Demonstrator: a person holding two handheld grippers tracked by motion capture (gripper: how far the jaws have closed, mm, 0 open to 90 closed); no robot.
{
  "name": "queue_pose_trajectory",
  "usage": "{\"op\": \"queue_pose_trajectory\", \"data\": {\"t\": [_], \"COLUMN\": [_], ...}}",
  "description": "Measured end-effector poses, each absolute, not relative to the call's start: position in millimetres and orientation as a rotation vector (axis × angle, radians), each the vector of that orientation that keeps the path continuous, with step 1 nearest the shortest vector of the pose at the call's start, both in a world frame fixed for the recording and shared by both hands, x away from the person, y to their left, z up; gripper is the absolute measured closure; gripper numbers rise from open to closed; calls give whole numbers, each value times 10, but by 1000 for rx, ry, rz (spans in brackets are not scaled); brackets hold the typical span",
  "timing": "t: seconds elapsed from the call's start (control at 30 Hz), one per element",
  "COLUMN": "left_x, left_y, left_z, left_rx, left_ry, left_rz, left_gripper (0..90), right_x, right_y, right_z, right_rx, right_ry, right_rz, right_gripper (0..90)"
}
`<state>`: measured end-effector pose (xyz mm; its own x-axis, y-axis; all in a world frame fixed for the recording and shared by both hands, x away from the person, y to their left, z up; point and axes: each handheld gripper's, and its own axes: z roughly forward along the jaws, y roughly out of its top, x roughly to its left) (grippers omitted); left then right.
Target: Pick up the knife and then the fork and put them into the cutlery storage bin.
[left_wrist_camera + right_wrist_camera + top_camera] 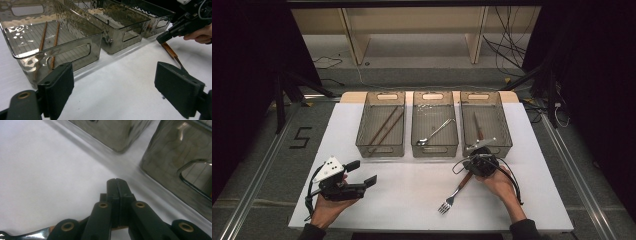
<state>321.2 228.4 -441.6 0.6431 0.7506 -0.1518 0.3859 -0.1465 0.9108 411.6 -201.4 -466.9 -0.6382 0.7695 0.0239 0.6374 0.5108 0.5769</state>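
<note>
A fork (454, 193) with a brown handle lies on the white table (402, 200), tines toward the near edge. My right gripper (468, 174) points down at the handle's far end, jaws pressed together on it. In the right gripper view the pads (117, 185) meet, and the fork (41, 235) runs underneath at the bottom left. In the left gripper view the right gripper (160, 40) pinches the end of the fork (171, 51). My left gripper (362, 172) rests at the near left, held in a hand. Its jaws (113, 77) stand wide apart with nothing between them.
Three smoky clear bins stand in a row at the back. The left bin (362, 141) holds chopsticks (383, 127). In the middle bin (434, 151) lies a spoon (436, 132). The right bin (506, 136), holding a knife (477, 126), stands just beyond my right gripper.
</note>
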Motion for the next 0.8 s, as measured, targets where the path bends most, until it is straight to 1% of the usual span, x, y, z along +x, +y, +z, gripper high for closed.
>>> {"op": "queue_pose_trajectory", "data": {"t": [0.43, 0.8], "left_x": [3210, 3206], "left_y": [2289, 2292], "left_z": [-4414, -4410], "left_rx": [1767, 1761], "left_ry": [920, 921], "left_rz": [414, 414], "left_gripper": [155, 156], "right_x": [4111, 3942], "right_y": [-2063, -2224], "right_z": [-4724, -4683], "right_rx": [1226, 1257], "right_ry": [2537, 2560], "right_rz": [757, 684], "right_gripper": [900, 900]}}
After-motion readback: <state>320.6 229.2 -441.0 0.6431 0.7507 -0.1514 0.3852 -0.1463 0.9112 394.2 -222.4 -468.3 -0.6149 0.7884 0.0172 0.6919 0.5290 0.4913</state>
